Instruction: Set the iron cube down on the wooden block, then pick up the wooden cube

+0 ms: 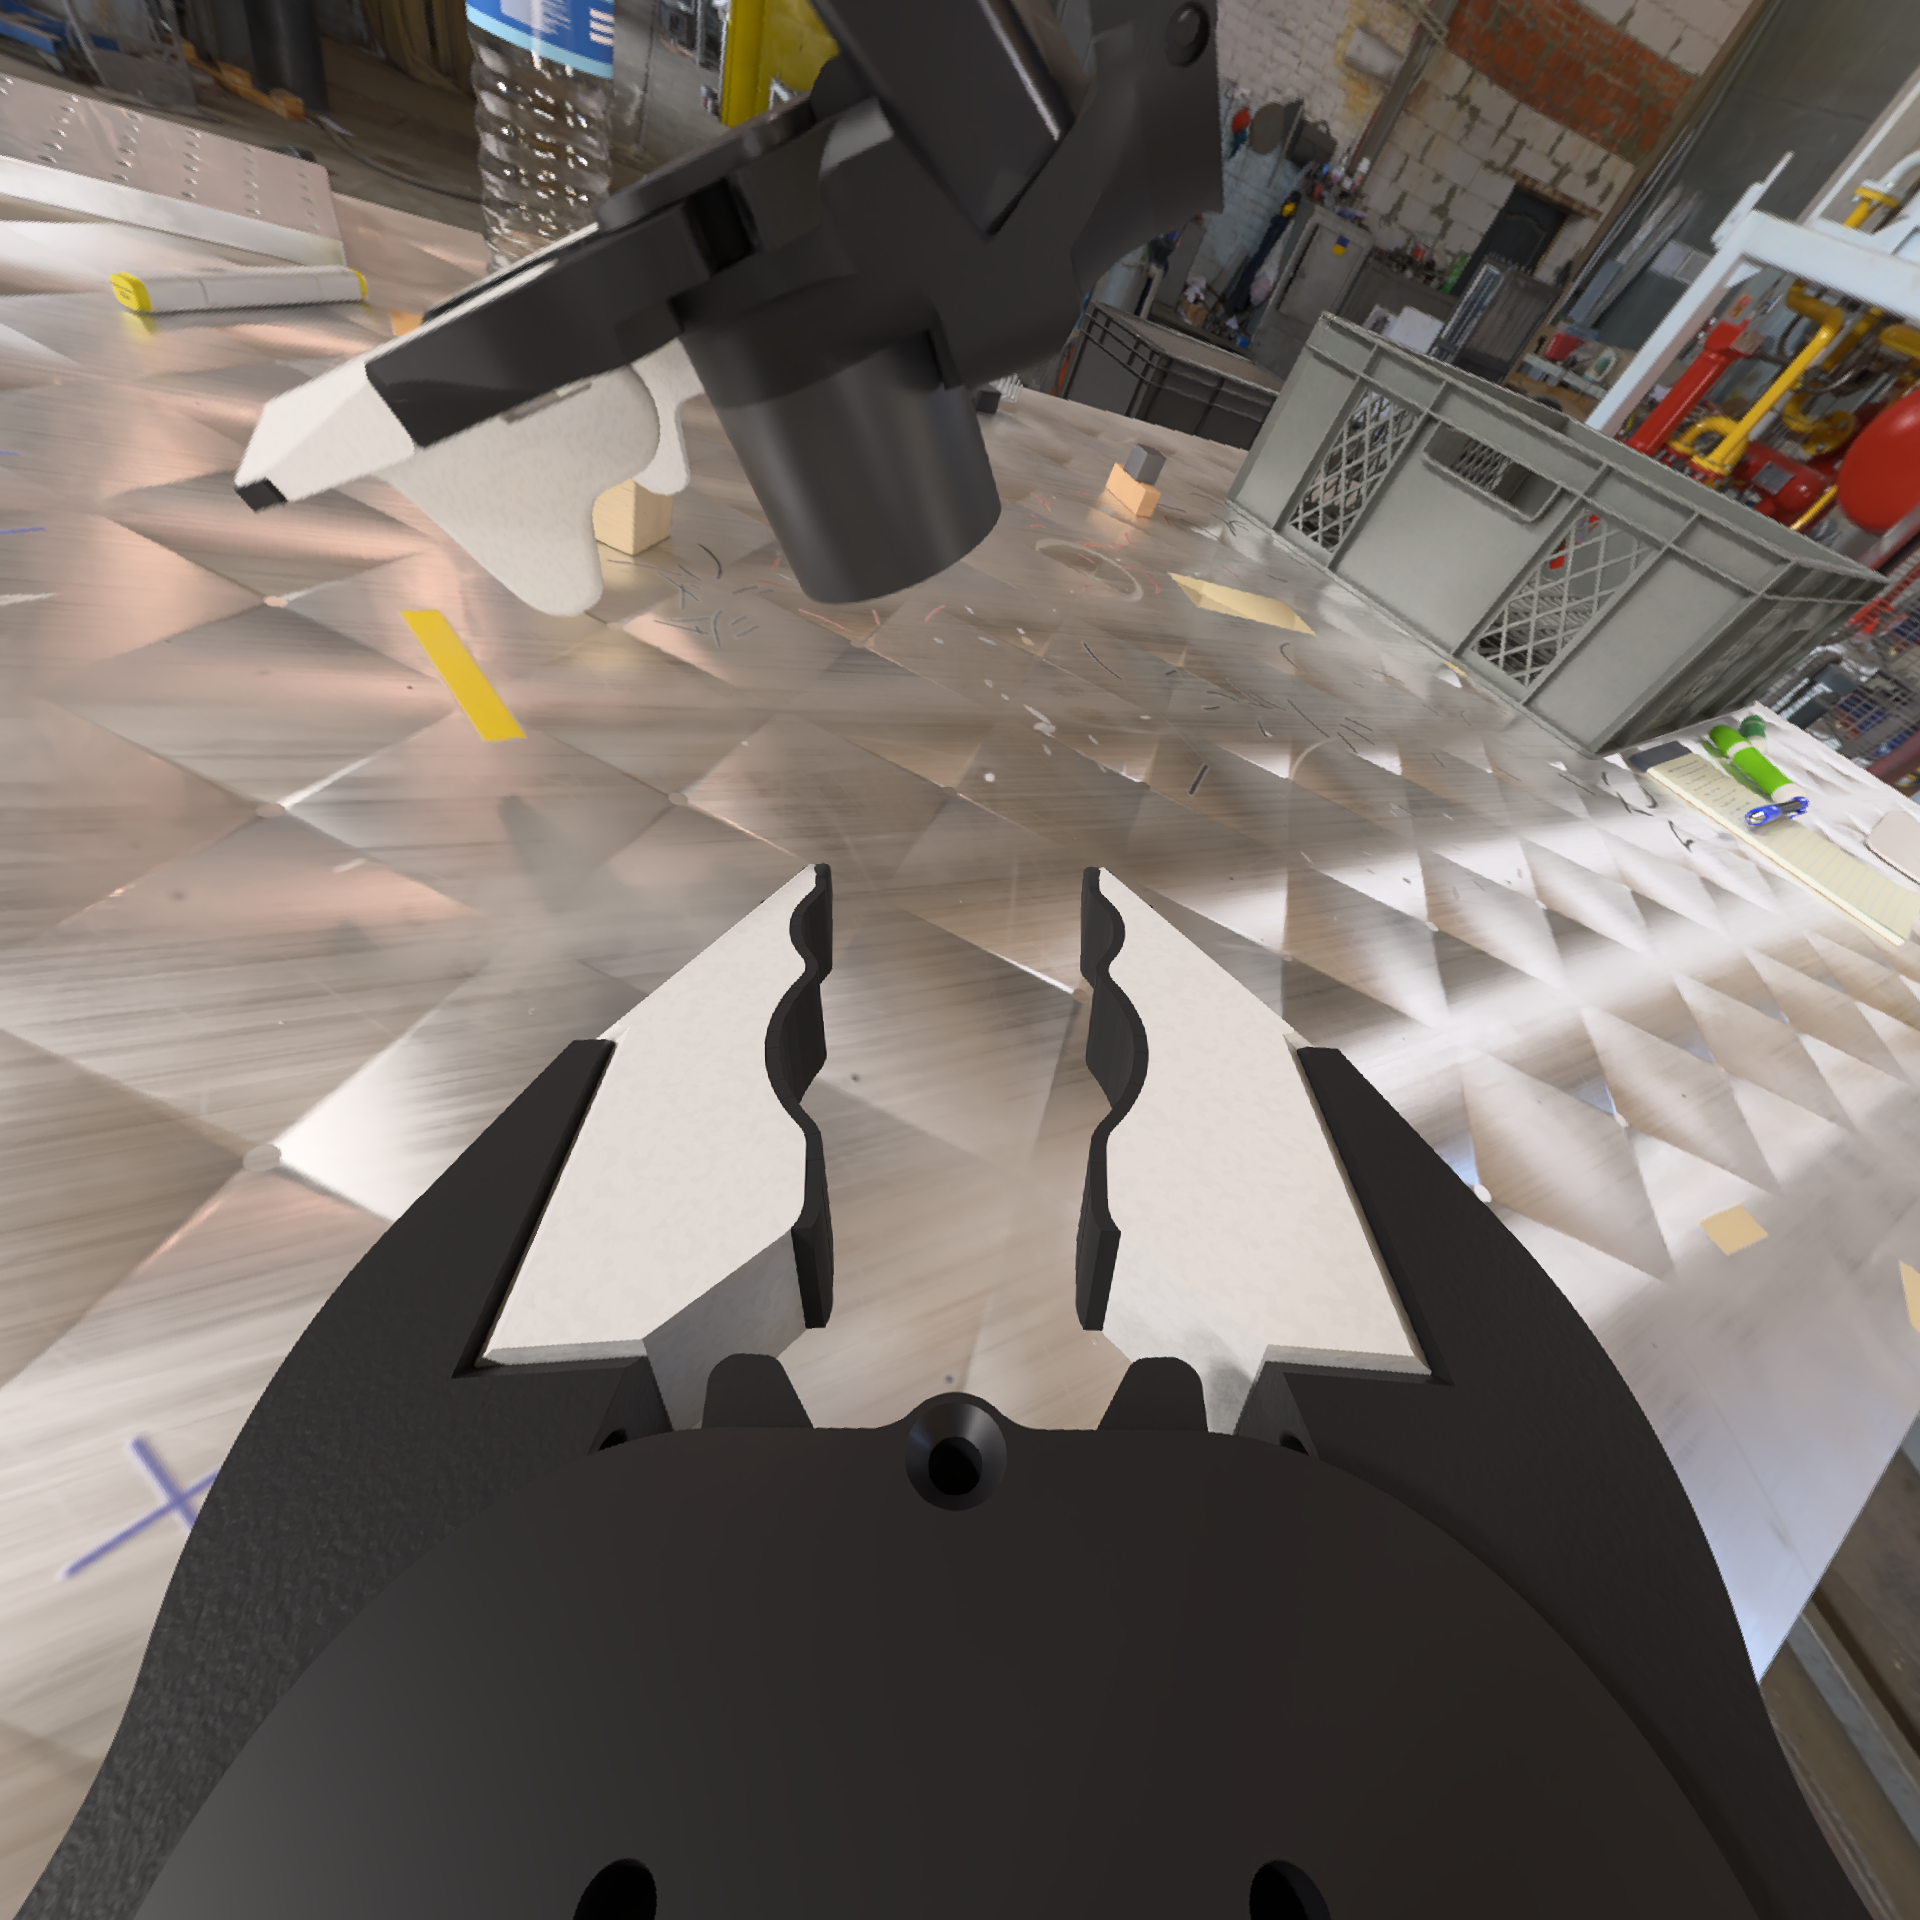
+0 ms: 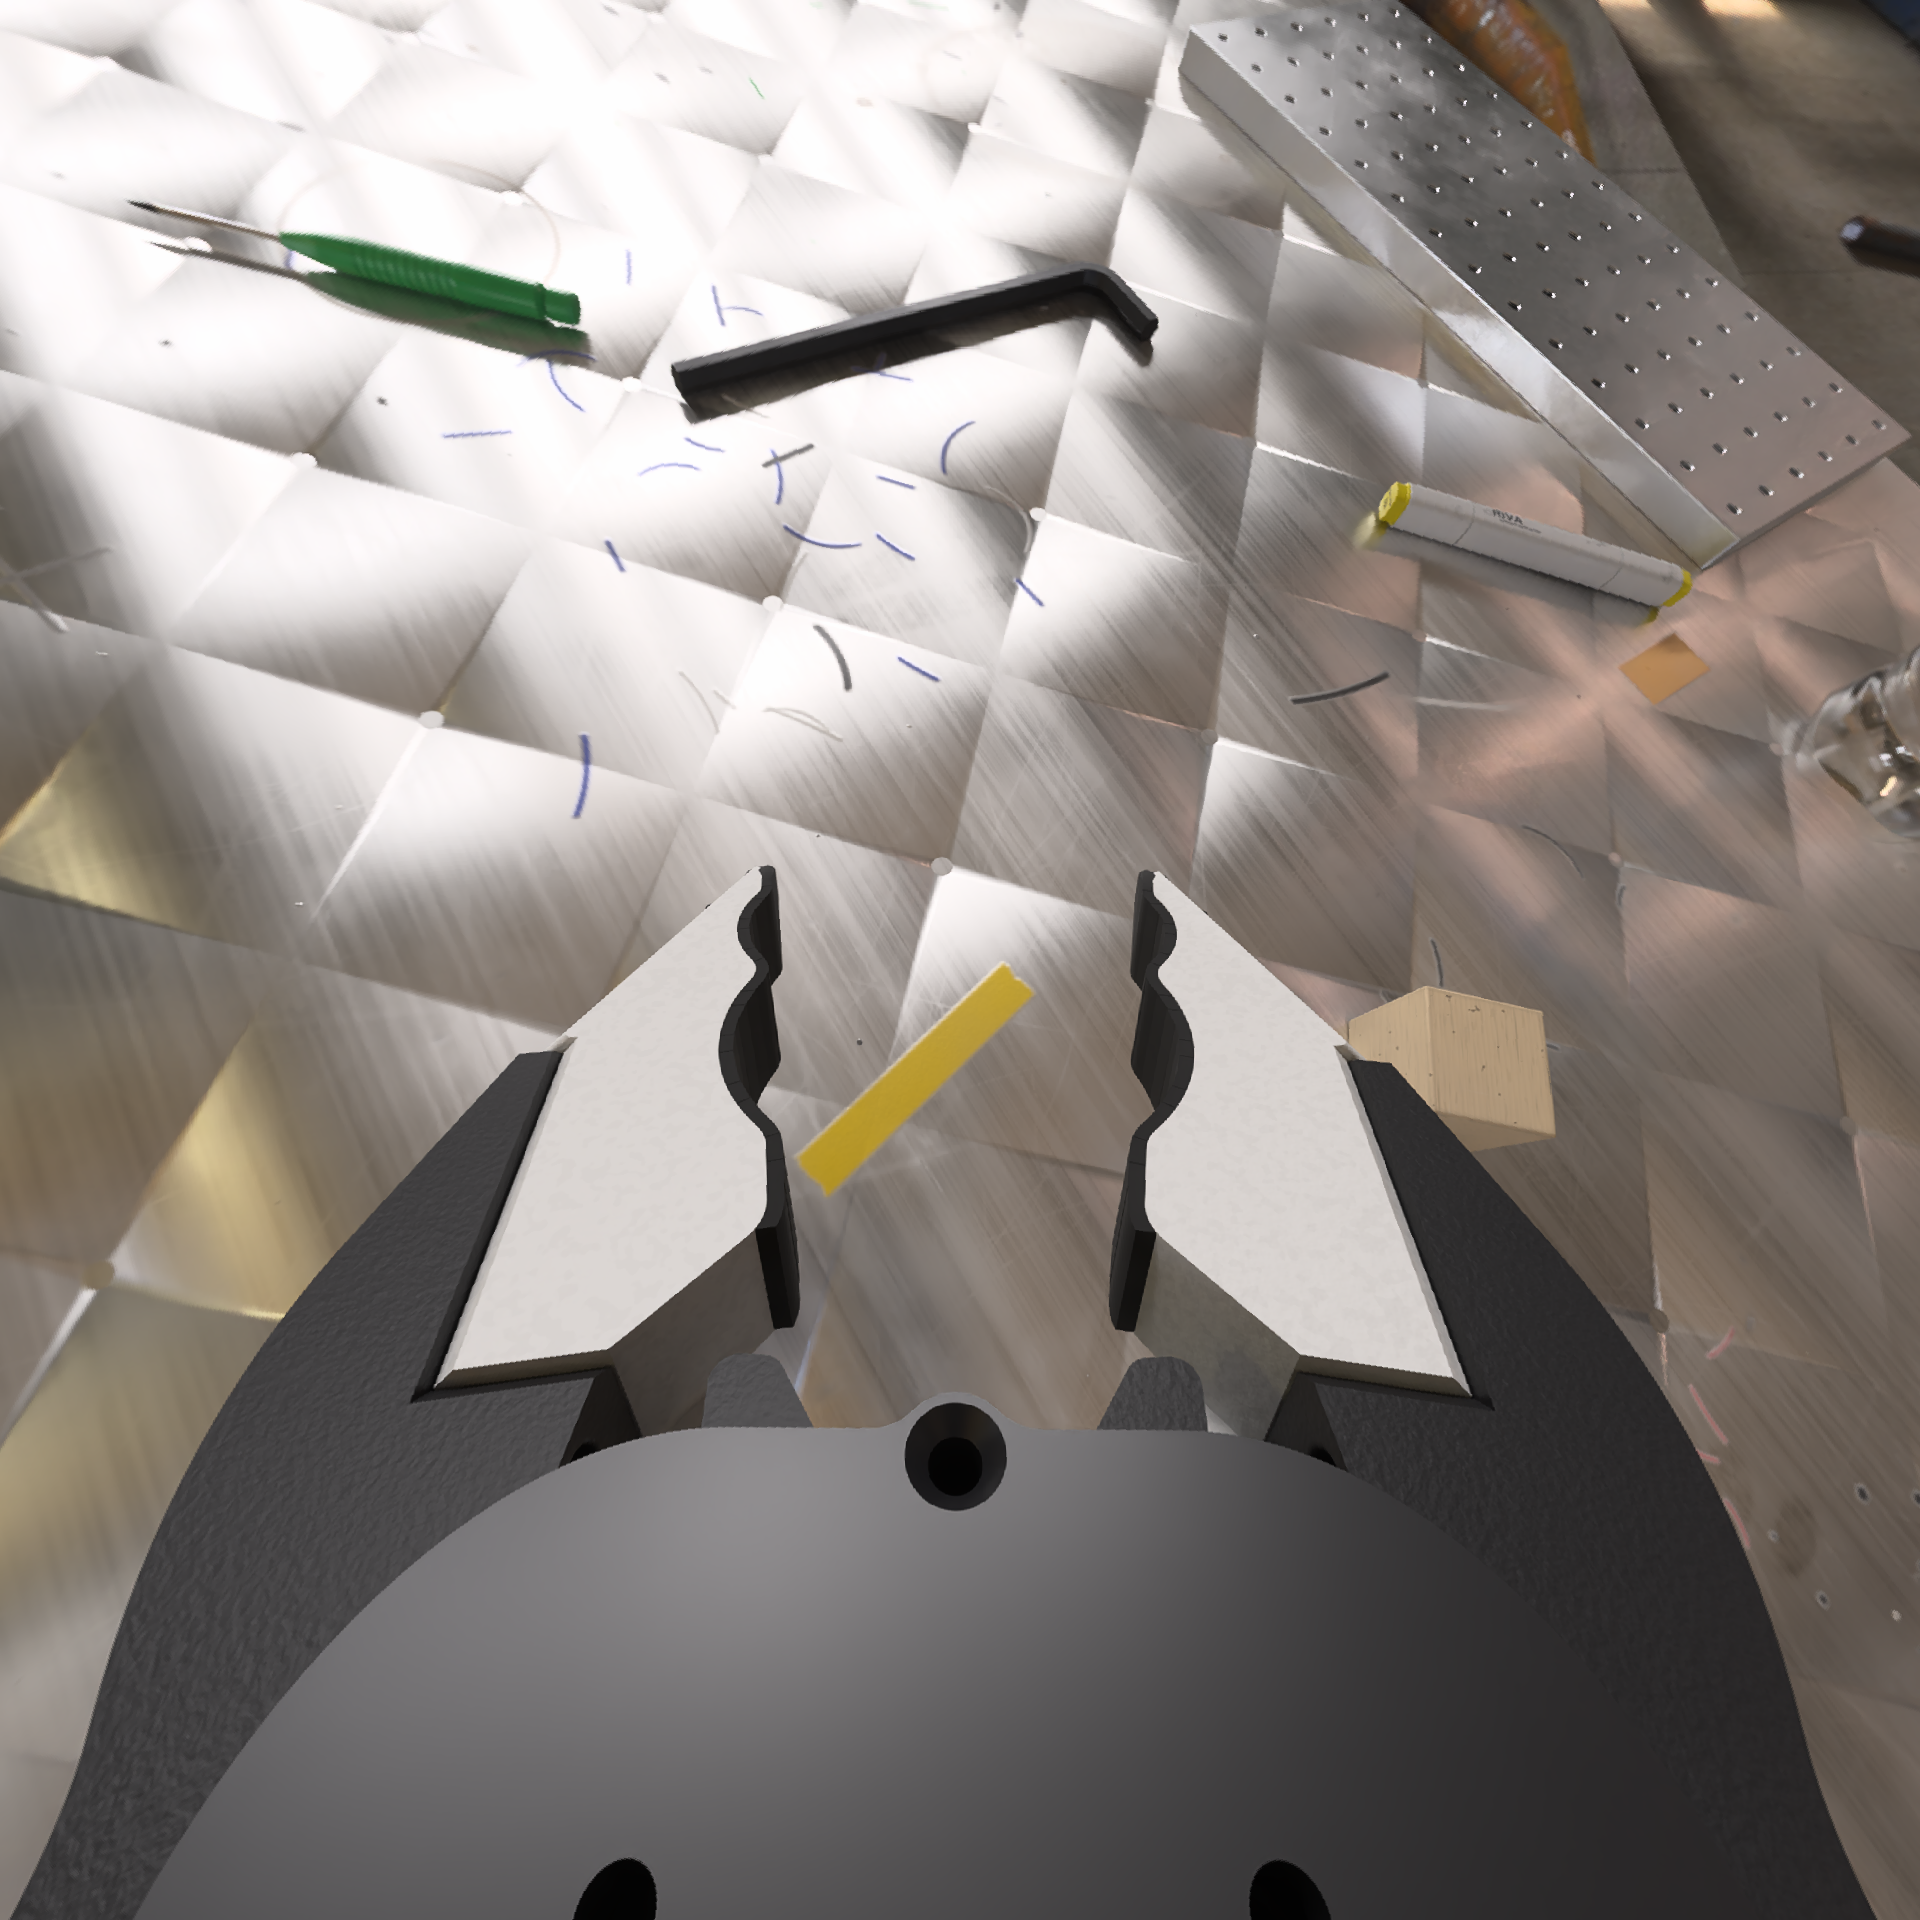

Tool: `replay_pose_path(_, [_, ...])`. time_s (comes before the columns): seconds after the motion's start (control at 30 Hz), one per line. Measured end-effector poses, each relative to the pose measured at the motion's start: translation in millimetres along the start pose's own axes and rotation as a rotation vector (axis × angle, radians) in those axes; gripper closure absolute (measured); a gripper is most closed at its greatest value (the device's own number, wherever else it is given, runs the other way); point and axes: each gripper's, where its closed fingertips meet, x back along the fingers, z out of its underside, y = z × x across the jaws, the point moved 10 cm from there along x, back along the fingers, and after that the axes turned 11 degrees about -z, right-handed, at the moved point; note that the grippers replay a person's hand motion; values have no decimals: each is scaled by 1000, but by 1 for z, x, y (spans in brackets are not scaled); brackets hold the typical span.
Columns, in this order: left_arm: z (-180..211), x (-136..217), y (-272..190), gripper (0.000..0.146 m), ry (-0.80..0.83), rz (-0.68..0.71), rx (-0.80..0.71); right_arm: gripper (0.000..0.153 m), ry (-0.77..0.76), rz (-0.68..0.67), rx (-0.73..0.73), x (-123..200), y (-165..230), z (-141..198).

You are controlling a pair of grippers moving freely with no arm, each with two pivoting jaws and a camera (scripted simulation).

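Note:
My left gripper (image 1: 956,883) is open and empty, low over the metal table (image 1: 312,935). Far ahead, a small grey iron cube (image 1: 1146,459) rests on a tan wooden block (image 1: 1127,490). My right gripper (image 1: 416,520) hangs above the table in the left wrist view and partly hides the pale wooden cube (image 1: 632,520). In the right wrist view the right gripper (image 2: 956,894) is open and empty. The wooden cube (image 2: 1455,1060) stands on the table just right of its right finger (image 2: 1247,1143), outside the jaws.
A grey crate (image 1: 1558,540), notepad and green pen (image 1: 1740,758) lie to the right. A water bottle (image 1: 535,125), marker (image 2: 1527,556) and perforated plate (image 2: 1662,291) stand beyond the cube. A hex key (image 2: 914,332), green screwdriver (image 2: 426,275) and yellow tape strip (image 2: 914,1081) lie on the table.

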Motion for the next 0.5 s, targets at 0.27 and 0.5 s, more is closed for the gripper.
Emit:
replay_pose_path(0.27, [-5,-3,8,98,-10,-37,-26,89,49,101,48,-17,0,0])
replay_pose_path(0.5, [-4,-4,11,98,-5,-31,8,96,36,82,48,-11,-4,1])
